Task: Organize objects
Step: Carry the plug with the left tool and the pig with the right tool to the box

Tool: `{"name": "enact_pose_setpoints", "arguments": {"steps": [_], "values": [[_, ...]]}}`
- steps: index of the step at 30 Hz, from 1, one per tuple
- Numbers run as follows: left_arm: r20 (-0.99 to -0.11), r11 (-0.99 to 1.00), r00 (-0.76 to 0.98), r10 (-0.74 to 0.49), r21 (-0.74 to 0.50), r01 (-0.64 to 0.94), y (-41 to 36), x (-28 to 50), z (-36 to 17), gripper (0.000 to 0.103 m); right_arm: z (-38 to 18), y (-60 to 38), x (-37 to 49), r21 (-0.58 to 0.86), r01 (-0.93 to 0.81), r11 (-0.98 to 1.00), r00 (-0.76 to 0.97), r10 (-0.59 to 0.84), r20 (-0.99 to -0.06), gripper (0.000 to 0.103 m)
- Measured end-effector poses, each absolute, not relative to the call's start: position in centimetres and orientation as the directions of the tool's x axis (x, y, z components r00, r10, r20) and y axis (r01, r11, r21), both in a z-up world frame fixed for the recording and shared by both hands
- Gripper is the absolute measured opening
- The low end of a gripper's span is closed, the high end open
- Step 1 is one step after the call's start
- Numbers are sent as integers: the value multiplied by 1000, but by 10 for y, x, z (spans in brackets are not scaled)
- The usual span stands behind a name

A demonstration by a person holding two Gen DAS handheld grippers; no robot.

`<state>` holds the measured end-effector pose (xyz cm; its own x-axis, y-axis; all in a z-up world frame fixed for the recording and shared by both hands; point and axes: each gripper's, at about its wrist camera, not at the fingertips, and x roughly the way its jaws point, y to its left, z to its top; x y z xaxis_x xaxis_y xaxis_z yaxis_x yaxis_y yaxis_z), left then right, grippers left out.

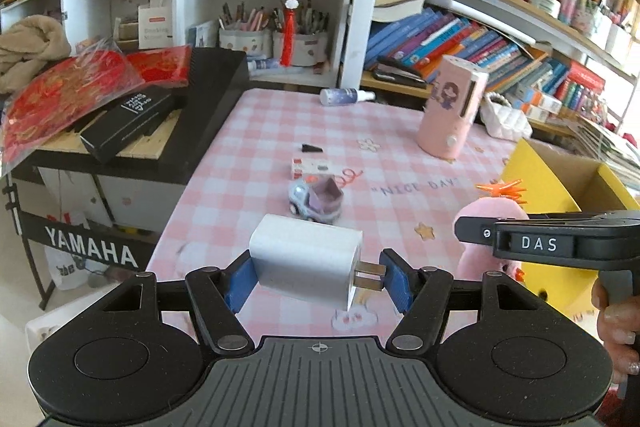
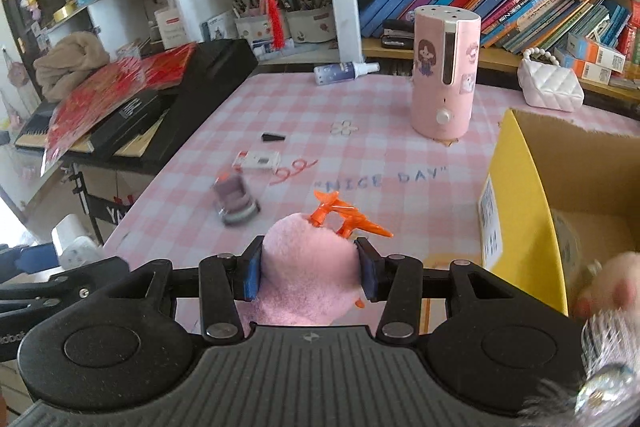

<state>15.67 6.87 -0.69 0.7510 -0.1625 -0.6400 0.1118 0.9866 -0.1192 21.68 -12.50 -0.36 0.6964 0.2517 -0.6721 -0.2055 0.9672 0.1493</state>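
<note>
Pink plush fills the right gripper (image 2: 308, 273): its blue pads are clamped on the soft toy (image 2: 306, 267), squeezing its sides, with orange plastic spikes (image 2: 348, 215) sticking up from the far edge. The left gripper (image 1: 316, 277) is clamped on a white USB charger (image 1: 304, 263), one pad flat against its body and the other bearing on the two metal prongs (image 1: 370, 277). Both loads hang above the near edge of the pink checked tabletop (image 1: 400, 131).

To the right stands an open cardboard box (image 2: 520, 187) with a yellow outer wall, and that looks like the place for both things. Something pale and fuzzy shows low inside it, too blurred to name.

For the toy, I would carry it clear over the yellow wall before letting go, since the plush bulges below the pads and the spikes could catch on the cardboard rim. The charger wants more care: a hold on prongs is a narrow one, so keeping it level and moving without jerks should stop it swivelling out. With both hands heading for the same box, one at a time seems wiser, the right first as it is nearer.

Left out on the tabletop are a small toy car (image 1: 316, 201), a white and red eraser-like block (image 1: 312, 167), a small black cap (image 1: 312, 148), a spray bottle (image 1: 346, 95) lying at the far side, and a pink humidifier (image 2: 444, 75) standing upright.
</note>
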Motion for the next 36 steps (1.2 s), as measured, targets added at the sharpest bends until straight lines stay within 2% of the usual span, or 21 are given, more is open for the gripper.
{"name": "enact_pose_setpoints", "arguments": {"steps": [20,36], "values": [[-658,976,722,-214,-113,187,79,38,-15,66,-14,-110,72,130,-160,979,698,205,-686,44],[-660,919,665,-350,-106,379,42,-2,-18,66,-17,-146,-13,142,40,989,714,72,-697,44]]}}
